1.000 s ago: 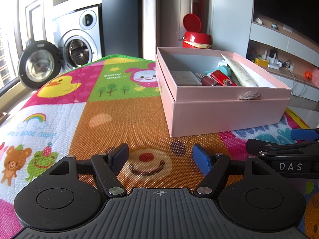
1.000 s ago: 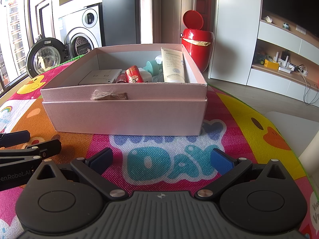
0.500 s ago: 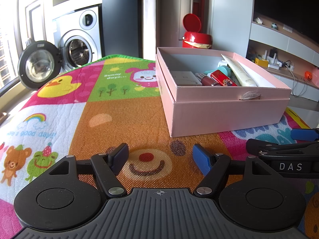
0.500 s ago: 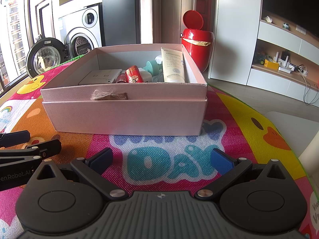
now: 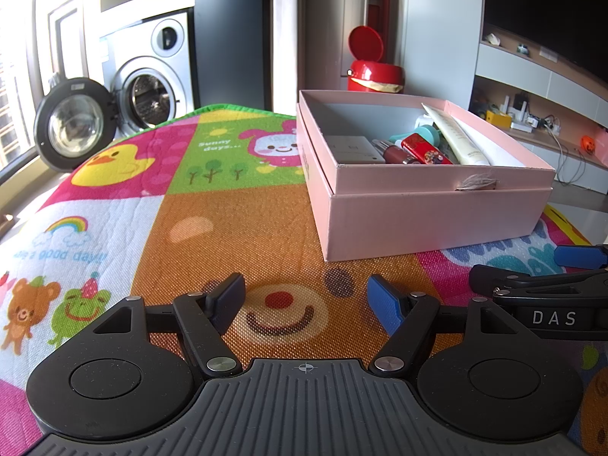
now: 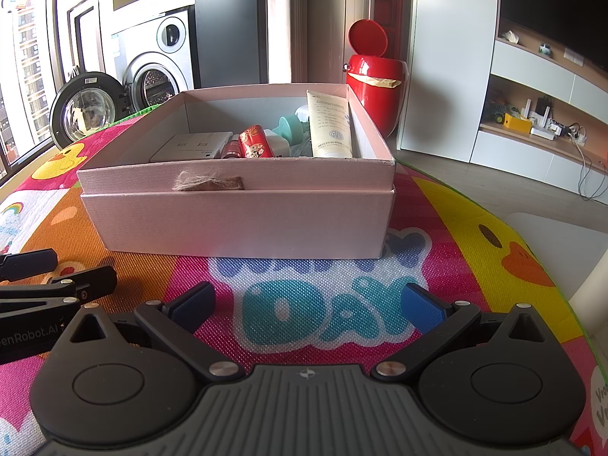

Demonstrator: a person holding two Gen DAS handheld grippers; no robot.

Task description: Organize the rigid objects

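The pink cardboard box [image 6: 235,220] sits mid-frame in the right wrist view, on a cartoon-print play mat [image 5: 235,228]. Inside it, from left to right, lie a flat white carton [image 6: 192,147], a red patterned tube [image 6: 255,141], a teal object [image 6: 290,129] and a cream tube [image 6: 330,125] leaning on the right wall. The left gripper [image 5: 306,298] and right gripper [image 6: 306,300] hover low at the bottom of their frames, jaws released and holding nothing. A red bin [image 6: 374,83] stands behind the box.
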